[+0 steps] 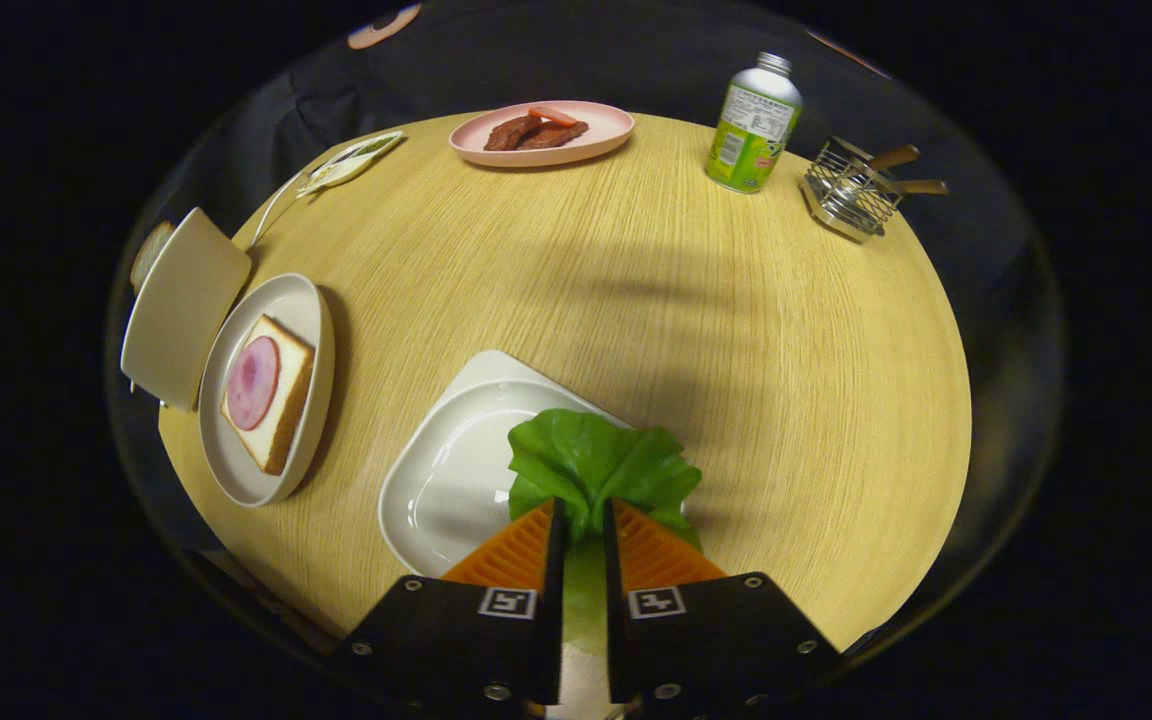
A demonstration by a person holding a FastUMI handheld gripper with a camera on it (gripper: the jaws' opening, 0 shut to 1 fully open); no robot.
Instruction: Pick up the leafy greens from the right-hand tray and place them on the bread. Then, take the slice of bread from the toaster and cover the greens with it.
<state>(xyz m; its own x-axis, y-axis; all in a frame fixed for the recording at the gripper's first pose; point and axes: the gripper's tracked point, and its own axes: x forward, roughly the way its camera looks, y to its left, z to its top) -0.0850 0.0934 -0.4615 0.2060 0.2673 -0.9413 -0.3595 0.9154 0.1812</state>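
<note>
Round wooden tabletop [636, 300] seen along the gripper [584, 520]. At the far edge stand a pink plate [596, 140] bearing dark slices of meat [534, 133], a green bottle [753, 125] beside it, and a wire rack [851, 195] with wooden-handled utensils. At the left edge lie a toaster [181, 305], with a slice of bread [149, 252] showing behind it, and just beside it a round plate [306, 310] carrying the bread [286, 385] topped with a round of pink ham [252, 382]. A flat packet [351, 162] lies at the far-left edge. Near the near edge sits the white tray [446, 470]. The open tabletop between tray and round plate carries nothing. The jaws are narrowed to a slim gap and grip the leafy greens [596, 465], whose stem runs between the fingers while the leaf spreads just ahead of them, over the tray's right part.
</note>
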